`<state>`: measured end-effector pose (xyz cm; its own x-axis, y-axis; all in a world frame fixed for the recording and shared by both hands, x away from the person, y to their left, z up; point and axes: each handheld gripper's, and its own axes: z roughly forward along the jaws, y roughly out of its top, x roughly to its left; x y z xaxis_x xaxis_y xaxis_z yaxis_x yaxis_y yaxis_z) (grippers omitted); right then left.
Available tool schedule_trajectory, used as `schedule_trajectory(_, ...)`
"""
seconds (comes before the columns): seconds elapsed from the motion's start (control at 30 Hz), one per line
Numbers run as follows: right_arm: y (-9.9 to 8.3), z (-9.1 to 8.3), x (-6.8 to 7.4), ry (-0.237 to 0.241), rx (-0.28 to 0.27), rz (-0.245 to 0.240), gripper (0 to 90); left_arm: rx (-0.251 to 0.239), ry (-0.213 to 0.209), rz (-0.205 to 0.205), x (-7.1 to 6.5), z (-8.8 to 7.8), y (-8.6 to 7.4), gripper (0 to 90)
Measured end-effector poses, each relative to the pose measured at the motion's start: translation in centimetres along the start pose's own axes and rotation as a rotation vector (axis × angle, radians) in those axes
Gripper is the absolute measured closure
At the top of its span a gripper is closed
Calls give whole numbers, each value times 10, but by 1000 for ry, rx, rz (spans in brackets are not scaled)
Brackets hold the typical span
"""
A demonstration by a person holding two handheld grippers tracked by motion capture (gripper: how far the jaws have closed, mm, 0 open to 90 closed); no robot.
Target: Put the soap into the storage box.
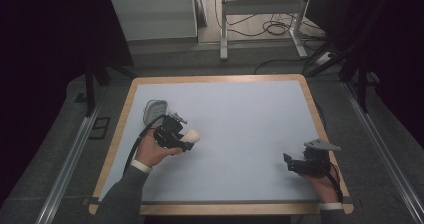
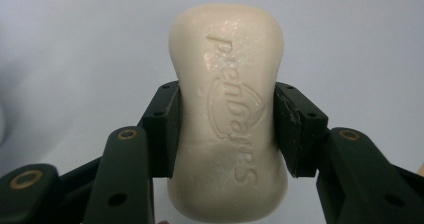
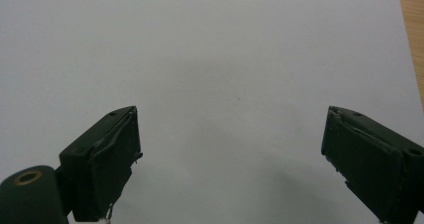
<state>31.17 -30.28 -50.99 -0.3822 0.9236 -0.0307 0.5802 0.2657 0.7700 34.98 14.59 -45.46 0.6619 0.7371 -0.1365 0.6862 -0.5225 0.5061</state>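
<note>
Cream soap: a pale bar clamped across its narrowed waist by the left tool, embossed lettering facing the camera, both ends sticking out past the pads.
Left tool: jaws closed onto the soap, one black pad pressed flat against each long side; in the left gripper view the bar stands upright in the centre of the frame.
Left tool from above: sits left of centre in the high view, held in a hand with a grey sleeve, the soap poking out of its tip toward the right of the frame.
Soap's place: in the tool's grip over the left half of the desk; whether it touches the surface cannot be told.
Soap dish: a pale oval dish lies on the desk just above and left of the left tool, close to the desk's left edge.
Right tool: jaws spread wide, nothing between them, plain desk surface ahead.
Right tool from above: at the lower right of the high view, near the desk's right edge, well apart from the soap.
Desk: light blue-grey top with a wooden rim.
</note>
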Motion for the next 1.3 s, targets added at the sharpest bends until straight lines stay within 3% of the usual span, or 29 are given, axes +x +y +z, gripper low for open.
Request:
schedule_trajectory(0.97, -1, 1, -1, -4, 3, 2, 85, -22, 49, -92, 47, -19, 4, 494)
schedule_trajectory(1.3, -1, 1, -2, -4, -2, 9, 85, -25, 61, -115, 57, -21, 9, 494)
